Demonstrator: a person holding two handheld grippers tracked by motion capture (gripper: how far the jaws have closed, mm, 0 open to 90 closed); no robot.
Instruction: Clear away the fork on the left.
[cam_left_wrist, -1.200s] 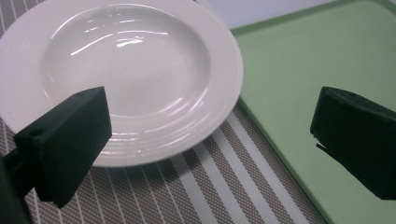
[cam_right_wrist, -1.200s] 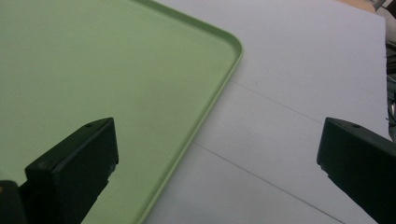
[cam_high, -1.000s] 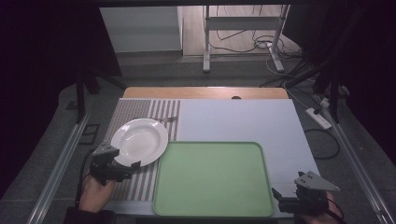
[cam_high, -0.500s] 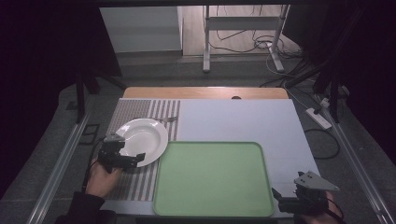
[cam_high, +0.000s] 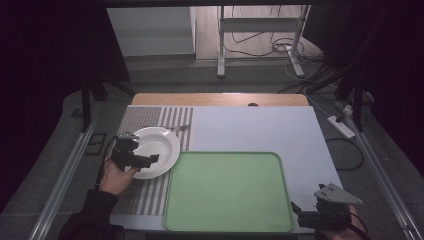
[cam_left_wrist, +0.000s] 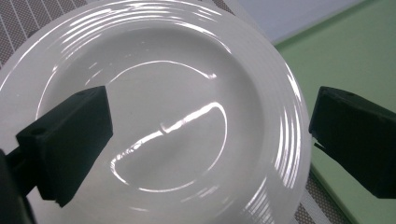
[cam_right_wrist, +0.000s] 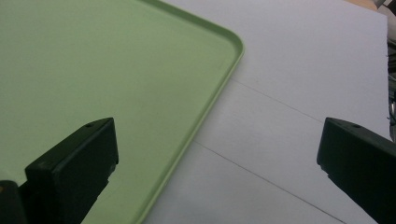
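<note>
Table (cam_high: 260, 130): pale sheet across the centre of the high view; wooden edge along the top of it.
Tray (cam_high: 227, 192): green, empty, lower centre of the high view; its rounded corner crosses the upper left of the right gripper view (cam_right_wrist: 140, 93); its left edge lies just beside the plate, and I cannot tell if they touch.
Striped mat (cam_high: 150, 125): left of centre in the high view; it carries the plate.
Plate (cam_high: 159, 147): white, round, ribbed rim, empty; sits flat on the mat at the left of the high view, up and left of the tray; fills most of the left gripper view (cam_left_wrist: 154, 116).
Utensil (cam_high: 181, 128): small, metallic, on the mat just above the plate; kind not readable.
Left gripper (cam_high: 136, 159): at the plate's lower-left rim in the high view; jaws spread wide; one hangs over the bowl of the plate, the other past the rim on the tray side; nothing pinched; whether the rim lies between them at the right height I cannot tell.
Right gripper (cam_high: 320, 212): lower right corner of the high view, at the tray's corner; jaws spread, holding nothing; well apart from the plate.
Key relation: plate lies straight ahead of the left gripper; round, so no long axis to line up with; the rim is the only place to grip; left hand is clearly the nearer.
Judgement: likely step is closing on the rim, then carrying the plate down and right toward the tray.
</note>
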